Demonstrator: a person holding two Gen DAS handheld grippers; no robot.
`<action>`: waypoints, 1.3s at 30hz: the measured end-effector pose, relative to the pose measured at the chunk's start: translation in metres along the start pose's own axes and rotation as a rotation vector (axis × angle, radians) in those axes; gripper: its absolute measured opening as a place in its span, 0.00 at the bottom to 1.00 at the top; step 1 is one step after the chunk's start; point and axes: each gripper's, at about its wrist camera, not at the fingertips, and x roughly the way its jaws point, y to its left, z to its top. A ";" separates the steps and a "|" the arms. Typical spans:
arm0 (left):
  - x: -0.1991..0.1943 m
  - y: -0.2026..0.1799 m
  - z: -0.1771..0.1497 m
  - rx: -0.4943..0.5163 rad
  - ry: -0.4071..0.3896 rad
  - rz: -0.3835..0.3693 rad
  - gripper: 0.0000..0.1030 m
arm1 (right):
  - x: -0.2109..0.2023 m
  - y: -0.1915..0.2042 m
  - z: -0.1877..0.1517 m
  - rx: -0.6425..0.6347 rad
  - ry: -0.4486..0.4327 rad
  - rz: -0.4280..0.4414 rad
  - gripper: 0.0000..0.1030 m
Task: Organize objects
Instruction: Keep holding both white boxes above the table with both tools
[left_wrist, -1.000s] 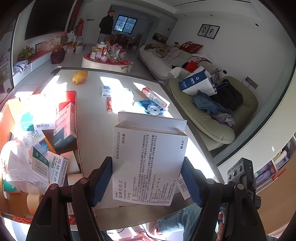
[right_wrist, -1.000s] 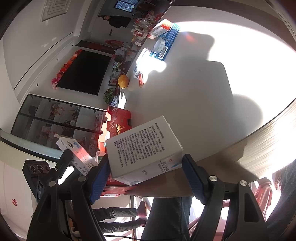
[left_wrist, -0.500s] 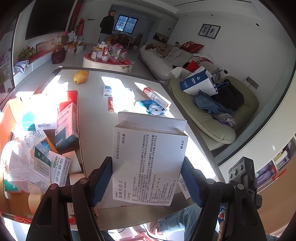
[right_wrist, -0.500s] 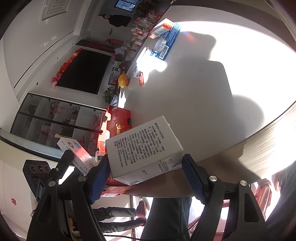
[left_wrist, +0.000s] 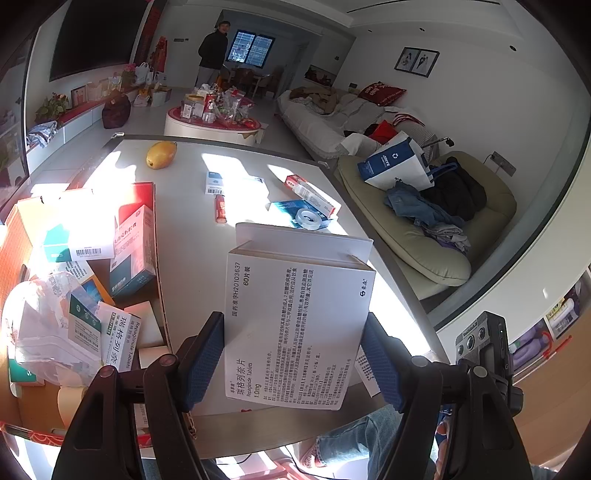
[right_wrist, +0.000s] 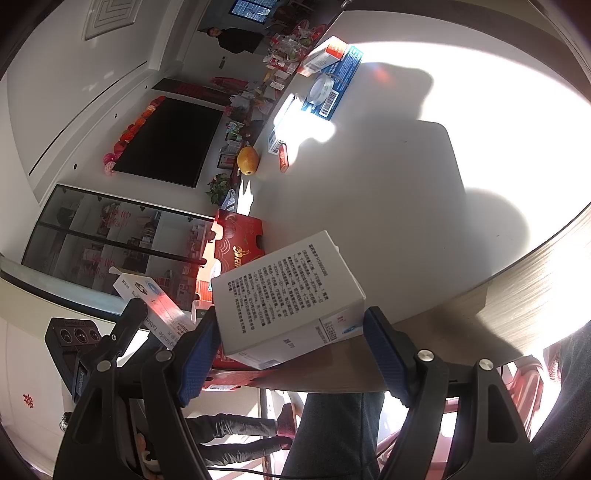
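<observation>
The white tabletop (left_wrist: 192, 236) carries a red cardboard tray (left_wrist: 146, 192) of medicine boxes at its left edge. Beside that tray, the left gripper (left_wrist: 295, 354) has its jaws clamped on an open Repaglinide tablet box (left_wrist: 295, 325) — the right gripper (right_wrist: 288, 347) grips another white medicine box (right_wrist: 284, 295) just off the tray.

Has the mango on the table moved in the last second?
No. The mango lies by the table's far edge, as before.

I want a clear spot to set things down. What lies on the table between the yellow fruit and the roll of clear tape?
In the left wrist view, between the yellow fruit and the tape roll lie a small white box and a red tube.
</observation>
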 end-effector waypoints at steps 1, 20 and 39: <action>0.000 0.000 0.000 0.000 0.000 0.000 0.75 | 0.000 0.000 0.000 0.000 0.000 0.001 0.74; -0.002 0.000 -0.001 0.006 -0.006 0.015 0.75 | -0.001 -0.001 0.000 0.012 0.001 0.017 0.74; -0.002 -0.001 -0.002 0.005 -0.005 0.014 0.75 | 0.000 -0.003 0.001 0.014 0.002 0.016 0.74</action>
